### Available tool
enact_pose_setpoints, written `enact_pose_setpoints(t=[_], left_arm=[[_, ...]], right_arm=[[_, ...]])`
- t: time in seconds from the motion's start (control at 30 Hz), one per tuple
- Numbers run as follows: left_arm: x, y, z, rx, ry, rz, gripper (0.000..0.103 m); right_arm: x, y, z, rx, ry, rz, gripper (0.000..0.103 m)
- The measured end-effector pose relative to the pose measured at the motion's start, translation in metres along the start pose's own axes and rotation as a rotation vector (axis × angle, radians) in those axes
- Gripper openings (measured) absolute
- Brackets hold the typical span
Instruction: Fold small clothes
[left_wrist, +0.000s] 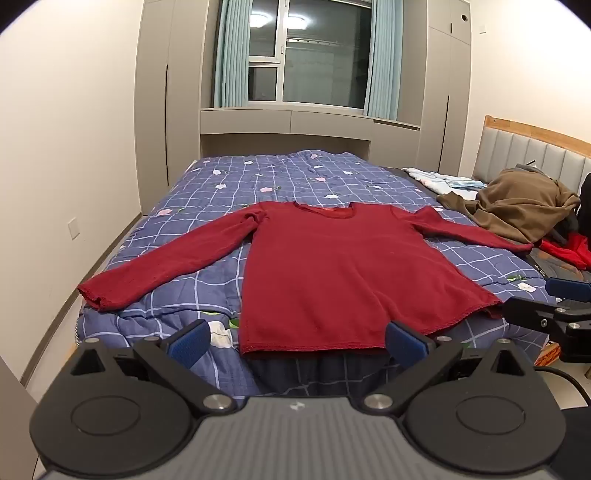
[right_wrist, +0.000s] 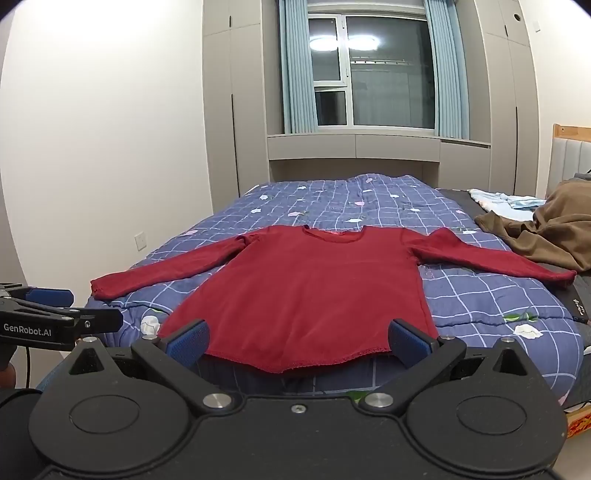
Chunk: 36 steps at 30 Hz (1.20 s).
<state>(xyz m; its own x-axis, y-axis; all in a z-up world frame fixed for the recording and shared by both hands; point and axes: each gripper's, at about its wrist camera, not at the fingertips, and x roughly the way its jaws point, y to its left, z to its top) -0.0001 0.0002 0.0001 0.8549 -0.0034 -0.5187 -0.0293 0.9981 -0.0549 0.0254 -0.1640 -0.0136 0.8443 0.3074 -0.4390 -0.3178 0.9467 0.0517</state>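
Garment: a dark red long-sleeved knit top (left_wrist: 343, 273), spread flat and face up on the bed, neckline toward the far edge, hem (left_wrist: 314, 347) hanging just over the near edge.
Sleeves: both stretched out sideways; the left sleeve (left_wrist: 162, 266) runs to the bed's left edge, its cuff lying on the quilt there; the right sleeve (left_wrist: 469, 229) reaches toward the clothes pile on the right side.
How it will handle: by the look of it light, soft and limp, a thin knit that will drape and sag from any single pinch and may stretch if dragged; not slippery on the quilt, nothing fragile.
Where to take hold: probably at a cuff or shoulder seam to lay each sleeve across the body, then at the two hem corners to carry the lower edge up toward the neckline; pinch only the top, not the quilt beneath.
Left gripper (left_wrist: 295, 341): jaws spread wide, nothing between them, poised just short of the hem's left part.
Right gripper (right_wrist: 297, 341): likewise wide and empty, near the hem's right corner.
Progress: folding not yet begun, judging by the flat layout.
Bed: blue checked quilt (left_wrist: 295, 177) with small flowers.
Right side of bed: a brown garment (left_wrist: 517, 206) heaped by the headboard, pale blue cloth (left_wrist: 443, 179) behind it, something bright red (left_wrist: 569, 251) in front.
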Motion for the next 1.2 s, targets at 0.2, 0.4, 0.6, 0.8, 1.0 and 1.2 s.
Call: enact_pose_setpoints(t=[0.2,0.4,0.6,0.8,1.0,1.2], left_arm=[[-0.0014,0.0006,0.0006,0.004,-0.001,0.003,0.103],[-0.0029,-0.0033,0.0014,0.011,0.000,0.003,0.103],[-0.0028,-0.0037,0.0007,0.013,-0.001,0.007,0.103],[-0.0027,-0.0034,0.0008,0.015,-0.001,0.006,0.103],[-0.0029,-0.0039,0.0004,0.017,-0.002,0.007,0.103],[-0.0027,-0.0039,0.0004,0.018,-0.001,0.007,0.103]], right_arm=[[-0.0005,0.0001,-0.0006,-0.002,-0.003,-0.002,0.103],[-0.0004,-0.0006,-0.0013,-0.002,-0.004,-0.001,0.103],[-0.0006,-0.0002,-0.0014,-0.001,-0.005,-0.001,0.103],[-0.0007,-0.0001,-0.0012,-0.003,-0.006,-0.001,0.103],[-0.0006,-0.0004,-0.0010,-0.001,-0.004,-0.001,0.103],[-0.0005,-0.0004,-0.0011,-0.001,-0.005,-0.001,0.103]])
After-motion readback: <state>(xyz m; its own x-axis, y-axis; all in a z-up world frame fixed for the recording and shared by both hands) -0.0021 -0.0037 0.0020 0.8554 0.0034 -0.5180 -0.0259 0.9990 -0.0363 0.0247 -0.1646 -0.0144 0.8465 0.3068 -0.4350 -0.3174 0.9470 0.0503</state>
